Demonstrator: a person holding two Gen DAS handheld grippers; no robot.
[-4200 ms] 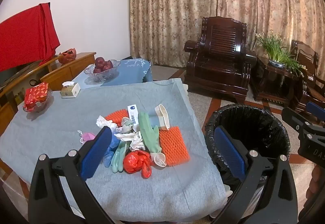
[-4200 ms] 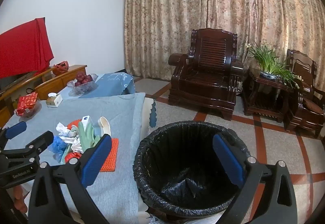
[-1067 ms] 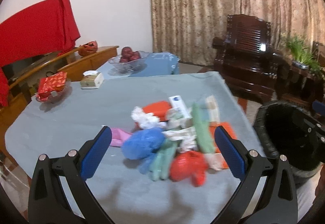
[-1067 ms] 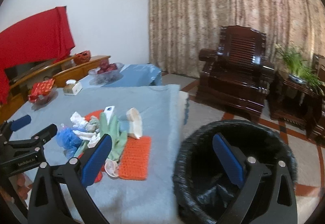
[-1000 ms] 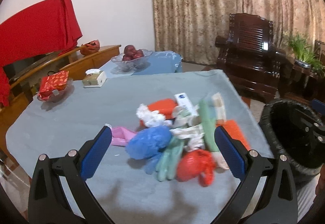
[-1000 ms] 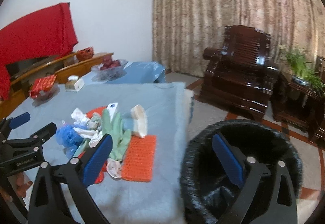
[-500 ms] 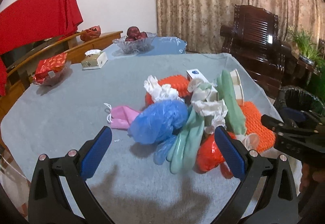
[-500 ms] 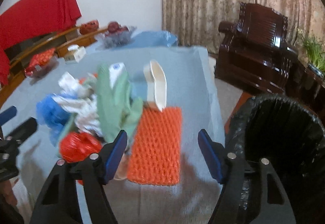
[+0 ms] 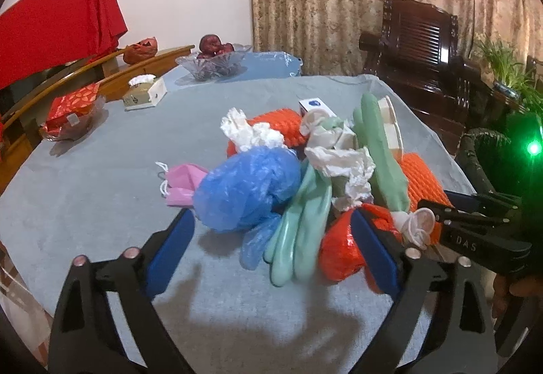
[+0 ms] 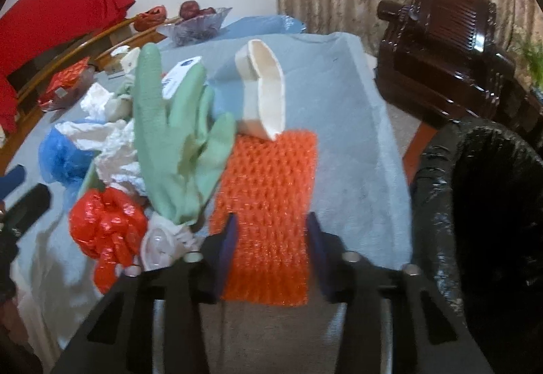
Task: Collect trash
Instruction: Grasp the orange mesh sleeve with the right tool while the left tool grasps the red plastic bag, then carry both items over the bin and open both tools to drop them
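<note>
— Both tools dropped to the trash pile; bin (image 10: 482,204) now at three o'clock.
— Right tool (image 10: 269,252)?
— Closing around the orange net (image 10: 268,191), not yet pinching.
— Left tool (image 9: 271,252)?
— Wide, narrowing; blue bag (image 9: 247,187) at twelve o'clock, all on the surface (image 9: 85,177).

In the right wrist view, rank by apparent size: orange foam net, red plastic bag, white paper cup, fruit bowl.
1. orange foam net
2. red plastic bag and white paper cup: look alike, unranked
3. fruit bowl, smallest, though farthest from the camera

Right gripper (image 10: 269,238) jaws closing around the orange foam net (image 10: 268,191) on the table (image 10: 356,136).
</note>
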